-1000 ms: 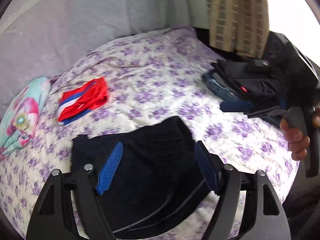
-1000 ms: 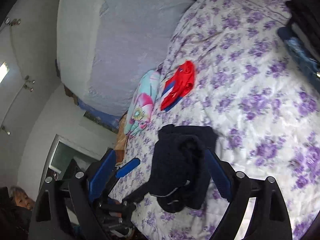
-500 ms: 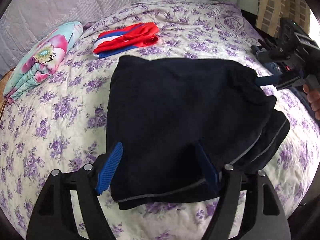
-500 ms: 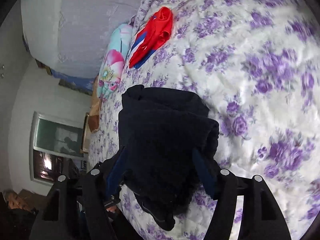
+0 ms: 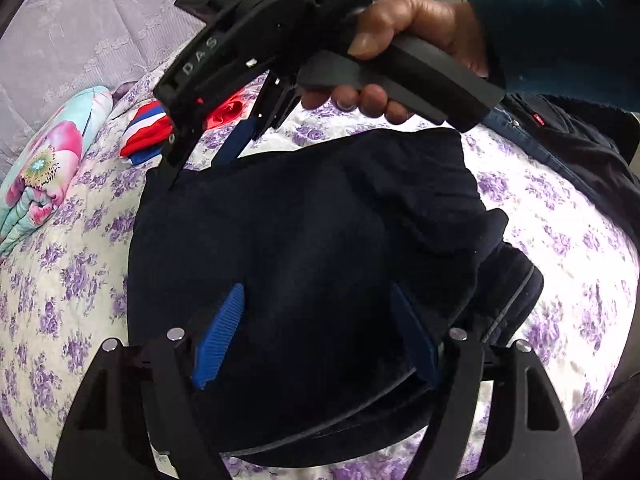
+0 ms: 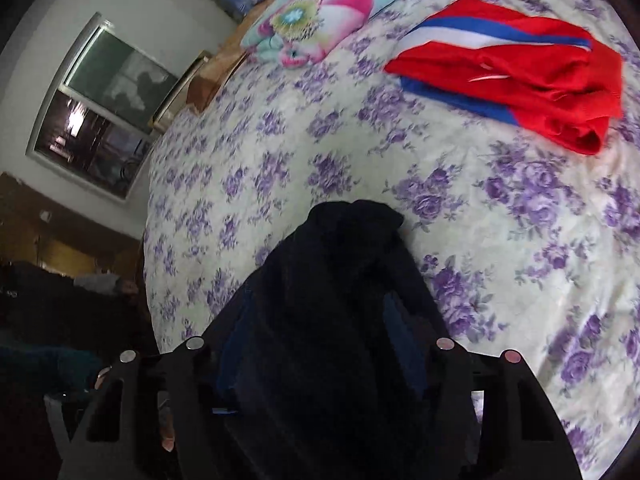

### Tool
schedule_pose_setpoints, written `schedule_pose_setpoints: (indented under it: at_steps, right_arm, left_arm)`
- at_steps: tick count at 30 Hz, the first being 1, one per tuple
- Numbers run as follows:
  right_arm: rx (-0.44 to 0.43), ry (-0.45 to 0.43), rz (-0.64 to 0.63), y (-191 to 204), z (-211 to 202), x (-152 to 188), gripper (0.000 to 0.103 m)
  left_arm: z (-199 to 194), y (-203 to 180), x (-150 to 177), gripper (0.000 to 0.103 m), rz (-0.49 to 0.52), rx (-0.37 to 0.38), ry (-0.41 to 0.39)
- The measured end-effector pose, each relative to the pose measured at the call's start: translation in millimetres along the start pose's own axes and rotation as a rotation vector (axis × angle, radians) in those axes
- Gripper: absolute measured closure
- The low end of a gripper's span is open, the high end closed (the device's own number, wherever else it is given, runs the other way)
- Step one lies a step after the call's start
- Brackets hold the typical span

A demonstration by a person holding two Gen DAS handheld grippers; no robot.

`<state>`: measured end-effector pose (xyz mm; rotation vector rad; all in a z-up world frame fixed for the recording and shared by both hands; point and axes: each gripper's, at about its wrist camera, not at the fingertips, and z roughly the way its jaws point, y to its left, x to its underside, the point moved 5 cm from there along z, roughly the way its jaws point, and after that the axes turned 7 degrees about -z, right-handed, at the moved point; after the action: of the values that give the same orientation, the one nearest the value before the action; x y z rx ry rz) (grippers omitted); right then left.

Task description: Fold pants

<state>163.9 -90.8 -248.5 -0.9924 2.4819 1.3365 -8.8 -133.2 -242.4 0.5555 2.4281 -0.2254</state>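
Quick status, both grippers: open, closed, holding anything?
Left gripper: open over the dark pants, pads not pressing them.
Right gripper: jaws closing, pants fabric between them; whether it is gripped cannot be told.

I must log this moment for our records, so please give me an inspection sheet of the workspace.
Surface: bed, floral purple sheet.
Job's things: dark pants, folded, on the bed.
Clutter: red shorts; flowered pillow; dark clothes at the bed edge.
Grippers: left gripper open, pants between its fingers; right gripper closing, pants between its fingers; hand holds its handle.
Cables: nothing seen.
Surroundings: window, white wall.
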Motion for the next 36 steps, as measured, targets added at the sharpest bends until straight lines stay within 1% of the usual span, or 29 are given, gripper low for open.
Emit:
schedule_pose_setpoints:
  at_steps: [1, 2, 4, 6, 7, 8, 9, 10, 11, 12, 13, 14, 15, 16, 17, 18, 19, 20, 22, 23, 24, 25, 27, 28, 30, 32, 34, 36]
  right_arm:
    - [-0.01, 0.027, -0.014, 2.0, 8.0, -0.3, 0.062]
    - [-0.019, 0.053, -0.03, 4.5, 14.1, 0.5, 0.073]
    - [-0.017, 0.086, -0.093, 14.1, 15.8, 0.1, 0.089]
    - [-0.02, 0.096, -0.166, 24.7, 1.8, -6.4, 0.093]
    - [-0.02, 0.09, -0.188, 27.4, -9.3, -12.4, 0.098]
    - [0.001, 0.068, -0.206, 26.4, -20.6, -19.0, 0.1]
    - [0.019, 0.052, -0.19, 19.1, -27.3, -26.0, 0.101]
    - [-0.003, 0.042, -0.151, 9.9, -30.0, -28.7, 0.101]
    - [-0.001, 0.05, -0.104, -4.4, -22.6, -26.5, 0.101]
    - [0.051, 0.082, -0.1, -16.4, -7.8, -19.6, 0.101]
    - [0.084, 0.117, -0.087, -26.6, 8.3, -12.2, 0.1]
    - [0.075, 0.13, -0.03, -36.1, 20.6, -4.6, 0.1]
    - [0.048, 0.11, 0.003, -37.2, 23.2, -2.6, 0.099]
    - [0.031, 0.095, 0.011, -35.8, 19.0, -3.1, 0.094]
    - [0.004, 0.083, 0.048, -36.2, 10.3, -5.2, 0.088]
    - [-0.017, 0.083, 0.075, -36.7, 3.3, -7.3, 0.056]
    - [-0.036, 0.072, 0.099, -36.6, -5.5, -11.5, 0.04]
    - [-0.041, 0.044, 0.103, -34.9, -11.5, -16.6, 0.04]
    - [-0.071, 0.013, 0.085, -25.7, -18.1, -29.7, 0.04]
    - [-0.056, 0.0, 0.065, -22.6, -15.5, -36.6, 0.04]
    - [-0.022, 0.008, 0.055, -23.5, -8.4, -40.6, 0.042]
    - [0.0, 0.032, 0.057, -25.5, 3.1, -42.2, 0.052]
    - [0.065, 0.092, 0.07, -33.2, 30.1, -43.8, 0.068]
    - [0.068, 0.097, 0.074, -34.3, 37.9, -44.4, 0.074]
    - [0.034, 0.06, 0.051, -28.2, 31.1, -51.6, 0.084]
    - [0.022, 0.049, 0.008, -25.1, 26.2, -55.9, 0.085]
    - [0.058, 0.101, 0.034, -42.3, 43.7, -49.3, 0.085]
    - [0.051, 0.088, 0.067, -44.9, 48.6, -46.8, 0.084]
  left_arm:
    - [0.9, 1.5, -1.5, 0.03, -0.026, 0.006, 0.003]
    - [1.6, 2.2, -2.0, 0.03, -0.039, 0.004, 0.004]
    - [2.7, 1.4, 0.3, 0.03, -0.05, -0.003, 0.006]
    - [1.5, -0.7, 4.2, 0.03, -0.056, -0.007, 0.003]
    - [2.1, -1.0, 6.1, 0.03, -0.058, -0.012, 0.0]
    - [4.0, -0.8, 8.5, 0.03, -0.063, -0.016, 0.005]
    - [6.1, 1.4, 9.2, 0.03, -0.071, -0.019, 0.006]
    - [6.7, 1.7, 10.2, 0.03, -0.081, -0.018, 0.002]
    - [7.6, 2.0, 10.0, 0.029, -0.084, -0.019, 0.005]
    - [9.3, 3.3, 9.5, 0.029, -0.084, -0.018, 0.01]
    - [9.3, 2.8, 9.4, 0.029, -0.081, -0.024, 0.015]
    - [8.0, 4.0, 8.9, 0.03, -0.079, -0.029, 0.017]
    - [5.0, 4.4, 8.9, 0.03, -0.074, -0.032, 0.024]
    - [1.7, 5.3, 8.9, 0.03, -0.073, -0.033, 0.029]
    - [-1.8, 7.3, 8.3, 0.03, -0.073, -0.037, 0.028]
    - [-6.8, 9.3, 7.9, 0.03, -0.073, -0.041, 0.023]
    - [-10.4, 12.2, 7.1, 0.03, -0.075, -0.049, 0.016]
    - [-13.5, 15.4, 6.1, 0.03, -0.082, -0.056, 0.01]
    - [-15.7, 20.6, 3.8, 0.03, -0.103, -0.062, 0.007]
    - [-14.9, 21.9, 2.9, 0.03, -0.113, -0.058, 0.008]
    - [-12.3, 21.6, 3.1, 0.03, -0.116, -0.055, 0.014]
    - [-9.5, 20.5, 3.9, 0.03, -0.11, -0.057, 0.02]
    - [-3.4, 17.2, 8.6, 0.03, -0.099, -0.051, 0.032]
    - [-0.9, 16.5, 10.9, 0.03, -0.098, -0.057, 0.034]
    - [1.7, 16.3, 14.3, 0.029, -0.11, -0.051, 0.028]
    - [4.3, 16.6, 16.2, 0.029, -0.122, -0.044, 0.02]
    - [8.1, 16.5, 17.0, 0.029, -0.119, -0.046, 0.018]
    - [6.3, 16.8, 15.0, 0.029, -0.119, -0.04, 0.033]
